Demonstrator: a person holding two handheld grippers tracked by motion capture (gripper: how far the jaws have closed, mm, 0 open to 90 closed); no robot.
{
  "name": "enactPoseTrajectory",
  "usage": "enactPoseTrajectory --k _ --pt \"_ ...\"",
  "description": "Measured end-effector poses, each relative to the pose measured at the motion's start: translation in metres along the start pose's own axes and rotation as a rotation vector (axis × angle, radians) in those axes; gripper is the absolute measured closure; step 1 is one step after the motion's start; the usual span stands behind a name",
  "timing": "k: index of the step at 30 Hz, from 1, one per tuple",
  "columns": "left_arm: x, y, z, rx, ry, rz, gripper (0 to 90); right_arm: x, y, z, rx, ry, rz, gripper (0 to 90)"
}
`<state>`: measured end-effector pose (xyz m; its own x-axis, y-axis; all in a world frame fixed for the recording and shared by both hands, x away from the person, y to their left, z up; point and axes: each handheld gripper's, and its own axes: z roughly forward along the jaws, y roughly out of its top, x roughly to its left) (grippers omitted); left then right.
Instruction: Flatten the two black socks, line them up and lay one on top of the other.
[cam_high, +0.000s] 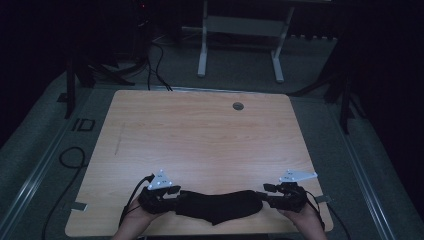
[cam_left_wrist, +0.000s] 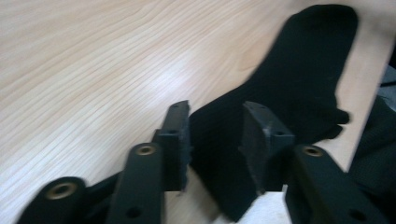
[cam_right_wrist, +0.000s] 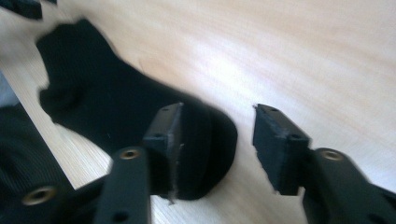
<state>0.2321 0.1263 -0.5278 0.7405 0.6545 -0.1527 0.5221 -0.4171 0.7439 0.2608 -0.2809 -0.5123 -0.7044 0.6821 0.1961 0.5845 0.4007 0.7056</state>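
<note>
While both tools gape, a black sock (cam_high: 220, 206) lies flat on the table (cam_high: 200, 135).

A black sock (cam_high: 220, 206) lies on the wooden table (cam_high: 200, 135).

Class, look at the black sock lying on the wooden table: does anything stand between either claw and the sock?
Nothing visible does. The black fabric sock lies flat near the light wooden table's front edge. The left claw is open with the sock's end between its jaws; the right claw is open at the other end, one jaw over the fabric.
</note>
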Motion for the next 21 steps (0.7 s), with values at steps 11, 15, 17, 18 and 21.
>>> enactPoseTrajectory --k 11,15,17,18,21 --pt "-0.023 -0.01 0.027 0.108 -0.063 0.066 90.0 0.026 -0.01 0.027 0.08 0.057 -0.069 89.2" --pt "-0.019 -0.016 0.034 0.13 -0.043 0.073 90.0 0.024 -0.022 0.043 0.145 0.028 -0.089 89.5" --pt "-0.015 -0.016 0.035 0.119 -0.05 0.054 90.0 0.02 -0.021 0.044 0.143 0.016 -0.084 89.5" --pt "-0.015 -0.015 0.035 0.117 -0.043 0.065 90.0 0.019 -0.02 0.044 0.142 0.012 -0.087 89.5" --pt "-0.009 -0.013 0.038 0.102 -0.038 0.064 90.0 0.016 -0.015 0.048 0.141 0.001 -0.09 89.5"
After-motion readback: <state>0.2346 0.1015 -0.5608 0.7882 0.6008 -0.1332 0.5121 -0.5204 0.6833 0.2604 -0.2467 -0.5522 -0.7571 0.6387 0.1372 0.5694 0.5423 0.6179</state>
